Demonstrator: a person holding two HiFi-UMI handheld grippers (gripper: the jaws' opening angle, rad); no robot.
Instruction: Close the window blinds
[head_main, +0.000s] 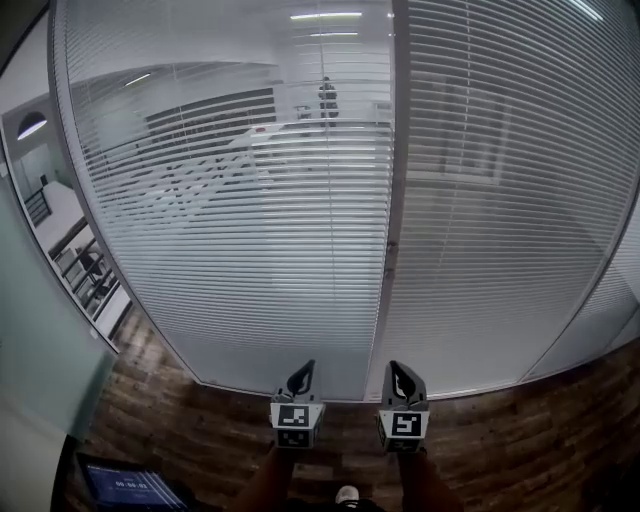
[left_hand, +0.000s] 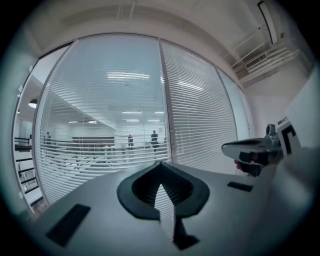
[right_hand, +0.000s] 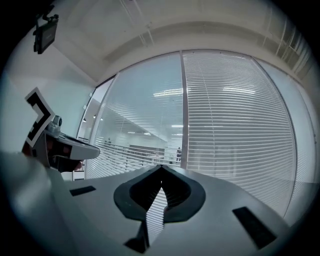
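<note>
A glass wall with horizontal white blinds fills the head view. The slats of the left blind (head_main: 230, 200) stand turned open, and an office shows through them. The right blind (head_main: 500, 200) looks denser and lets little through. A grey upright post (head_main: 395, 200) parts the two. My left gripper (head_main: 303, 370) and right gripper (head_main: 398, 368) are side by side low in the view, short of the glass, pointing at the post's foot. Both are shut with nothing between the tips. The left gripper view (left_hand: 160, 164) and the right gripper view (right_hand: 161, 167) each show the tips meeting.
The dark wood floor (head_main: 200, 420) runs up to the glass wall. A small lit screen (head_main: 130, 488) sits at the lower left, beside a greenish panel (head_main: 40, 350). A person (head_main: 327, 95) stands far off beyond the glass.
</note>
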